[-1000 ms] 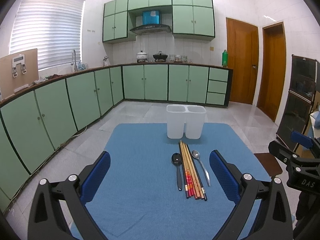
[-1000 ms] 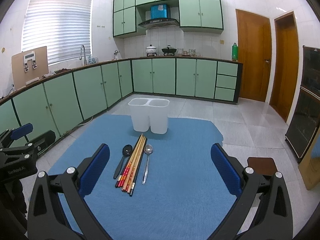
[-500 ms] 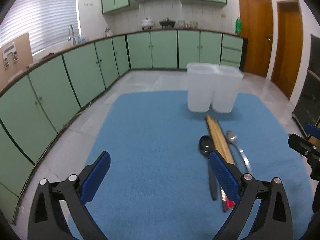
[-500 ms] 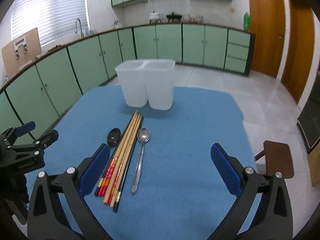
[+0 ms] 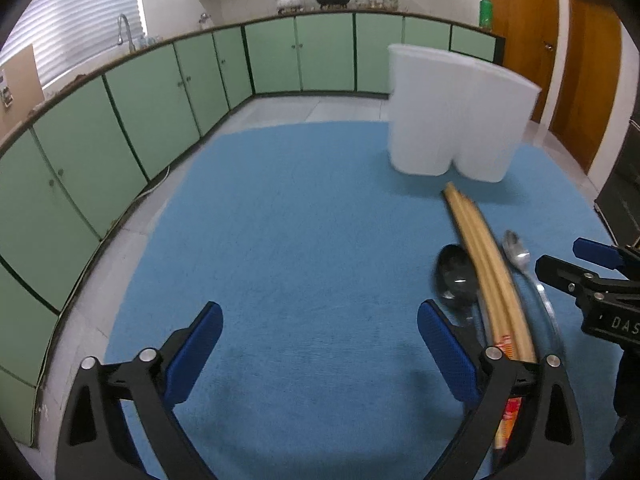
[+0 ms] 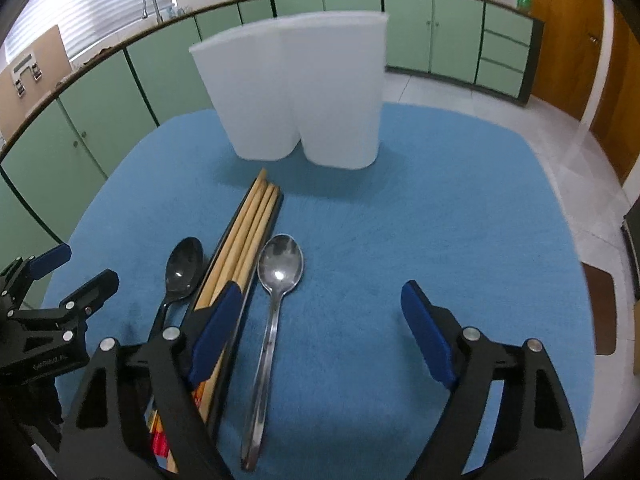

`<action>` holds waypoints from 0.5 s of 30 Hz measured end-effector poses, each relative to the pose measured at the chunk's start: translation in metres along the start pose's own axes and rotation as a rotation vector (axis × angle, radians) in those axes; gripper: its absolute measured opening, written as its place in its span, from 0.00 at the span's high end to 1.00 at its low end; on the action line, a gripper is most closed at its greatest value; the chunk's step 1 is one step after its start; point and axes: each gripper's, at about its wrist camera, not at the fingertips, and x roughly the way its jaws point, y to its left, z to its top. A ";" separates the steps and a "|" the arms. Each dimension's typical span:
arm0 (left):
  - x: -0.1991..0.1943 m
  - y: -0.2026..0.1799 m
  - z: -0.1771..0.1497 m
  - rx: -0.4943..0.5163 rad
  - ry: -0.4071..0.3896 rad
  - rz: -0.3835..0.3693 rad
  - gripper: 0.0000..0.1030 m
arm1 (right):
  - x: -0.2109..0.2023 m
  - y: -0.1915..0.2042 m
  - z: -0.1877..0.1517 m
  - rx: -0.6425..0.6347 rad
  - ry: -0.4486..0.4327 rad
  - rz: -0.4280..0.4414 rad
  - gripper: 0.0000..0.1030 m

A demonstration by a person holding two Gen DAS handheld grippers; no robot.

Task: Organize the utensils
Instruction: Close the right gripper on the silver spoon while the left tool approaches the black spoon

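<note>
Looking along the left gripper (image 5: 320, 354), the camera now sits much lower and closer over the blue table (image 5: 300, 220) than a second ago, when the whole kitchen and both containers stood far off. Its jaws are released and spread wide with only bare cloth between them. The utensils have slid to the right of this view: the black spoon (image 5: 456, 276), the bundle of chopsticks (image 5: 492, 268) and the metal spoon (image 5: 520, 258) lie side by side, just beyond the right finger. The white twin container (image 5: 456, 116) stands upright behind them, near the chopstick tips. The right gripper (image 5: 592, 280) shows at the right edge.

From the right wrist, the right gripper (image 6: 322, 334) has likewise dropped in close. Its jaws are closing from full spread, and the metal spoon (image 6: 278, 280) lies between them untouched, nearer the left finger, bowl up and pointing toward the container (image 6: 296, 88). The chopsticks (image 6: 248, 232) are pale wood with red-and-orange printed ends, flanked by a dark pair; the black spoon (image 6: 182, 268) is glossy. The left gripper (image 6: 60, 300) is at the left edge.

This approach suggests the metal spoon will be picked first; nothing has been sorted yet.
</note>
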 end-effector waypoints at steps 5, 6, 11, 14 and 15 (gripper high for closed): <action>0.010 0.009 -0.001 -0.016 0.023 0.006 0.12 | 0.015 0.005 0.002 -0.026 0.030 -0.001 0.35; 0.012 0.009 -0.001 -0.018 0.024 0.004 0.12 | 0.017 0.006 0.003 -0.032 0.025 -0.006 0.35; 0.014 0.003 0.000 -0.020 0.030 -0.016 0.12 | 0.021 0.010 0.009 -0.047 0.018 -0.015 0.46; 0.013 -0.001 0.000 -0.016 0.028 -0.035 0.12 | 0.021 0.016 0.008 -0.094 0.005 -0.047 0.58; 0.011 -0.003 0.000 -0.014 0.027 -0.044 0.12 | 0.020 0.018 0.007 -0.107 -0.002 -0.046 0.62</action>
